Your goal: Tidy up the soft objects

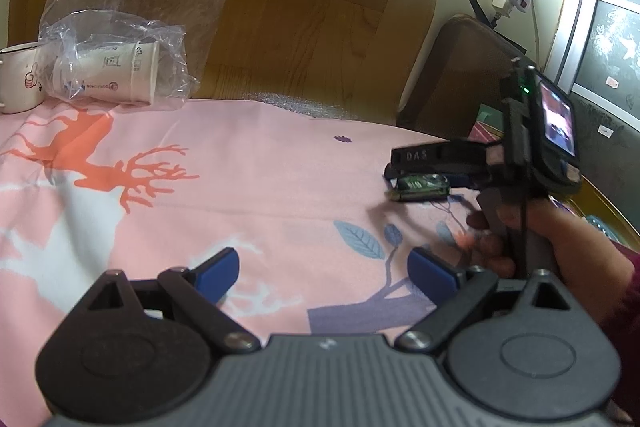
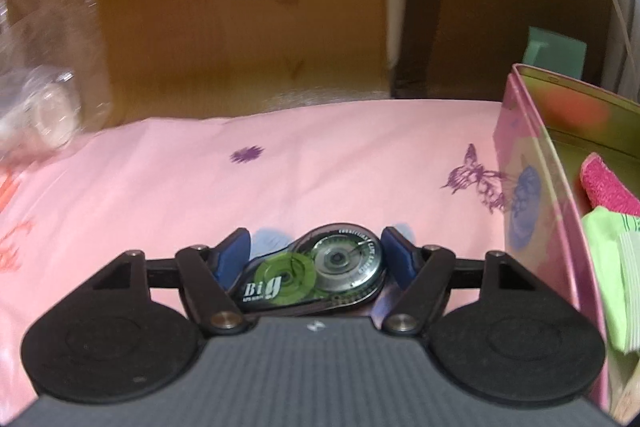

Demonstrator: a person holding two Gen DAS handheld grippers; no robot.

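My right gripper is shut on a green and black correction tape dispenser, held just above the pink cloth. In the left wrist view the right gripper shows at the right with the dispenser between its blue pads. My left gripper is open and empty over the pink cloth. A clear plastic bag holding a paper cup lies at the far left edge of the cloth.
A pink tin box stands at the right, holding a pink cloth and green packets. A white mug sits beside the bag. A dark chair and wooden floor lie beyond the table edge.
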